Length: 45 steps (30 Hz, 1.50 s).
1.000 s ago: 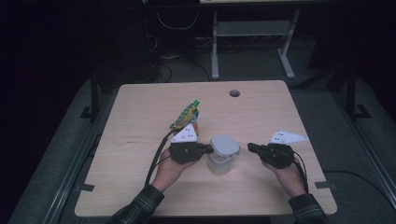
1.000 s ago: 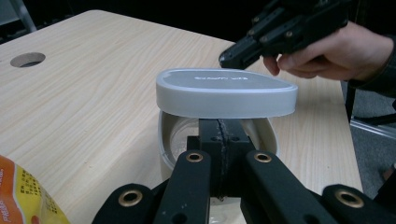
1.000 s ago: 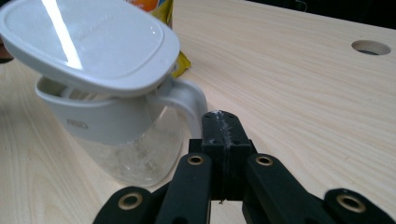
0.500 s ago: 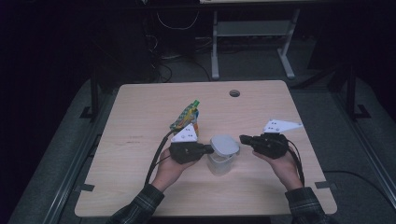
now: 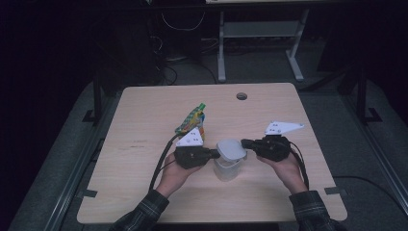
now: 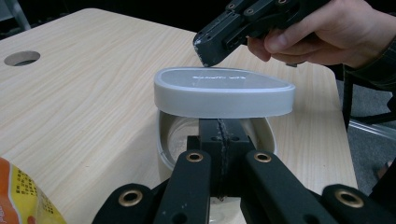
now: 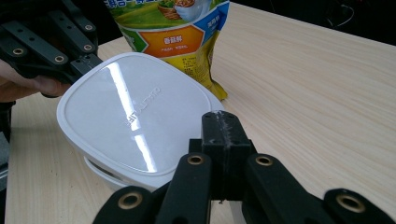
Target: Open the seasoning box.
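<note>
My left gripper point(image 5: 215, 153) has its jaws pressed together on the near rim of a clear plastic container point(image 6: 173, 140), which stands on the pale wood-grain surface point(image 5: 144, 115) between my two hands. One smooth, grey-white lid point(image 5: 231, 149) with rounded corners, almost a soft triangle, sits tilted on top of it; in the left gripper view the lid point(image 6: 224, 92) is raised on my side, so I look under it into the glossy, see-through tub. My right gripper point(image 5: 246, 143) comes in from the other side with its jaws closed on nothing, their tip just at the lid's far edge; in the right gripper view the lid point(image 7: 135, 116) shines with faint embossed lettering. I cannot tell whether that tip touches it. Just behind the container lies one crinkly foil snack bag point(image 7: 175, 37), printed yellow, green and orange. One round hole point(image 5: 241, 96) is cut in the surface near its far edge.
</note>
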Motion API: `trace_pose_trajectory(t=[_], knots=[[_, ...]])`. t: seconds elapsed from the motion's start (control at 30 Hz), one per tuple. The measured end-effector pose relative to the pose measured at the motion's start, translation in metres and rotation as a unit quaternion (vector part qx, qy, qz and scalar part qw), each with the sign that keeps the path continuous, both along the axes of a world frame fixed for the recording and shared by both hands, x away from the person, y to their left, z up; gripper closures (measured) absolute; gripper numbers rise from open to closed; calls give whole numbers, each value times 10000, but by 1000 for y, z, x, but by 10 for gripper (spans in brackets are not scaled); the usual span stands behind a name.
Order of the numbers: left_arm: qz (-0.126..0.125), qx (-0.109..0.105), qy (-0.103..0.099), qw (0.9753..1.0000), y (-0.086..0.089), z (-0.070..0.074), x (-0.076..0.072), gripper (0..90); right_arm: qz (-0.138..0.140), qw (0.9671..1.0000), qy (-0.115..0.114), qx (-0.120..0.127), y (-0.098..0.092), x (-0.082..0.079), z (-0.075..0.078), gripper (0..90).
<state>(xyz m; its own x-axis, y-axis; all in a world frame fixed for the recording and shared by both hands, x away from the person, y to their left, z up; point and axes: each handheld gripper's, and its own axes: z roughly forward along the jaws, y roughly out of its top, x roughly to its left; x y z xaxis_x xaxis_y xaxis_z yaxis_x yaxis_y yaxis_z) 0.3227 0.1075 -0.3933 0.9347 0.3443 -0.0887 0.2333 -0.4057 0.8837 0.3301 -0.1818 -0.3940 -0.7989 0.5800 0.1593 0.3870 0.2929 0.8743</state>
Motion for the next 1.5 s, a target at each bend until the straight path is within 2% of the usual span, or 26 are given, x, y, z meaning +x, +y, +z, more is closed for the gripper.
trace_pose_trajectory(t=[0.7,1.17,1.2,1.5], knots=[[-8,-26,4,10000,-1,1,-1,900,-52,10000,-35,-15,0,0,-2,900],[-47,30,-23,10000,0,2,-1,900,-92,9999,35,-86,-2,3,-8,900],[-46,38,-24,10000,0,2,-1,900,-91,9999,100,-103,-2,3,-10,900],[-38,24,-13,10000,1,2,-2,900,-77,9998,102,-122,-2,4,-12,900]])
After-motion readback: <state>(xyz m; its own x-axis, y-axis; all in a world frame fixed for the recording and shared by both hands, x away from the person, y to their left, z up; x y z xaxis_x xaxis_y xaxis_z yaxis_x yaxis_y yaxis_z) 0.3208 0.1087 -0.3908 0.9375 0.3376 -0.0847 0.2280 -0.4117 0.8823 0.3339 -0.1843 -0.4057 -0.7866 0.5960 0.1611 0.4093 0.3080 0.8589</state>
